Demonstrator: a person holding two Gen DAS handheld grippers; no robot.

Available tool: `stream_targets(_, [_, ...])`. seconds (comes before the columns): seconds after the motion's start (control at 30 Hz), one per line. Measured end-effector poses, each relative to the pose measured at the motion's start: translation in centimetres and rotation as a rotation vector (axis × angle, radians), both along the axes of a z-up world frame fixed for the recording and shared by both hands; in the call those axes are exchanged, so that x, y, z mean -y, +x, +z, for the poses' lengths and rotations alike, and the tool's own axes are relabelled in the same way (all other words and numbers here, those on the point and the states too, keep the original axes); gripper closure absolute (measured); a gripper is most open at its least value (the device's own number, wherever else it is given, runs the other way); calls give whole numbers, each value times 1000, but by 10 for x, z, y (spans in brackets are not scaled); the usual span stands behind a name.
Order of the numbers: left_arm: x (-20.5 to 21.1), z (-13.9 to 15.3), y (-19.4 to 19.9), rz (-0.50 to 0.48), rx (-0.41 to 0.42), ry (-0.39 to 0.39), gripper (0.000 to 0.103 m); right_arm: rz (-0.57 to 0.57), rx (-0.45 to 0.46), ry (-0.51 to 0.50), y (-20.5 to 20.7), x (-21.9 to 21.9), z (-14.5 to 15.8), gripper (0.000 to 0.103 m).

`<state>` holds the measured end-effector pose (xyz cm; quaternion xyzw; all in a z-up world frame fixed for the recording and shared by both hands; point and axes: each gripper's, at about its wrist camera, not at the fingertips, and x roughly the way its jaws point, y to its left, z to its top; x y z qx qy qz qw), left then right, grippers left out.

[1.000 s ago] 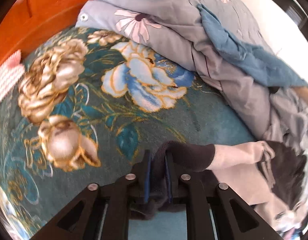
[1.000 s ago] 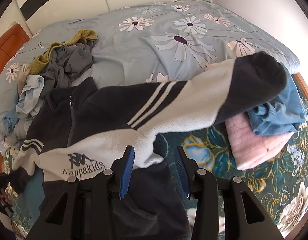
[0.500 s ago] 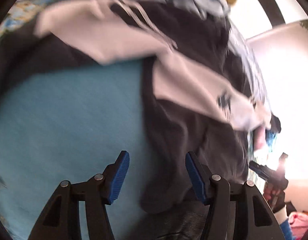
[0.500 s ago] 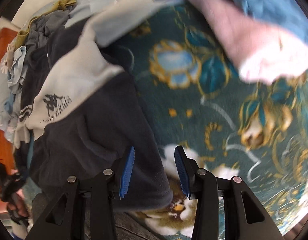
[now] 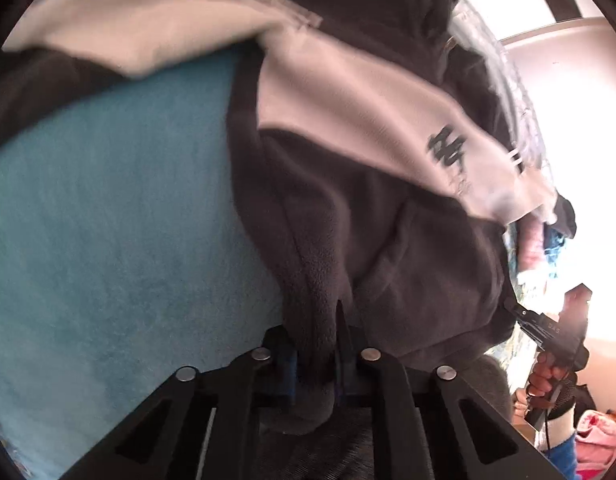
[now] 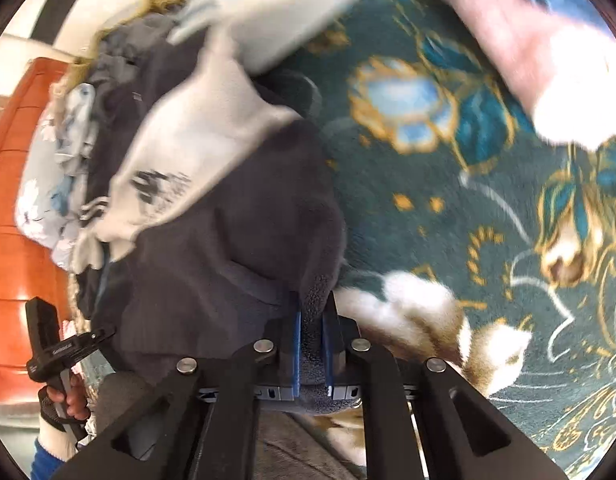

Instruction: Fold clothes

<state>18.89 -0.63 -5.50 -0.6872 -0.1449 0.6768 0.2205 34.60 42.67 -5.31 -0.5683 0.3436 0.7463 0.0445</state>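
- My left gripper (image 5: 316, 344) has just closed, pinching one bottom corner of the dark fleece jacket (image 5: 388, 220).
- My right gripper (image 6: 311, 340) has just clamped the opposite corner.
- The jacket lies on the floral blanket (image 6: 488, 208).

Left gripper (image 5: 316, 344): matte black angular linkage arms w/ round silver rivets, blue ribbed pads. Right gripper (image 6: 311, 344): same build; white lettering on its black handle, seen at 4 o'clock in left view. Hand (image 6: 64, 398): black mesh glove, blue sleeve.
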Motion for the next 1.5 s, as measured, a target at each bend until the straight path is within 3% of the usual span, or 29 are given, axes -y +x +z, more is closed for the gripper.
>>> stream_targets(0.17, [7,87,-17,31,-100,100,93,24,-194,-61,-3,-6,84,95])
stream_targets(0.27, [23,143,-12,29,-147,166,93,50,-292,-66,18,-5,136,95])
stream_targets(0.33, [41,161,2,25,-154,183,93,62,-298,-59,36,-3,149,95])
stream_targets(0.4, [56,155,18,19,-123,175,93,72,-241,-54,57,3,138,96])
stream_targets(0.57, [61,81,65,-8,27,61,93,76,-44,-52,91,18,78,95])
stream_targets(0.67, [63,58,69,40,73,60,92,76,-5,-46,99,20,66,95])
stream_targets(0.73, [70,61,68,72,66,99,88,83,-13,-25,99,19,71,94])
stream_targets(0.8, [77,65,67,91,57,116,80,84,-10,38,99,13,80,94])
stream_targets(0.87, [89,70,63,117,27,91,62,62,-23,76,101,4,87,93])
stream_targets(0.9, [98,72,62,136,10,80,60,42,-37,88,101,-4,90,93])
stream_targets(1.0, [132,75,49,244,-28,54,58,-56,-67,172,89,-27,100,88])
stream_targets(1.1, [161,82,39,379,-96,-9,56,-199,-164,199,68,-57,115,70])
stream_targets(1.17, [167,87,31,442,-152,-44,49,-295,-222,217,51,-82,124,59])
stream_targets(1.3, [179,95,20,525,-228,-94,43,-492,-285,232,19,-140,133,58])
stream_targets(1.5, [183,80,8,563,-205,-136,40,-778,-198,135,-10,-220,95,58])
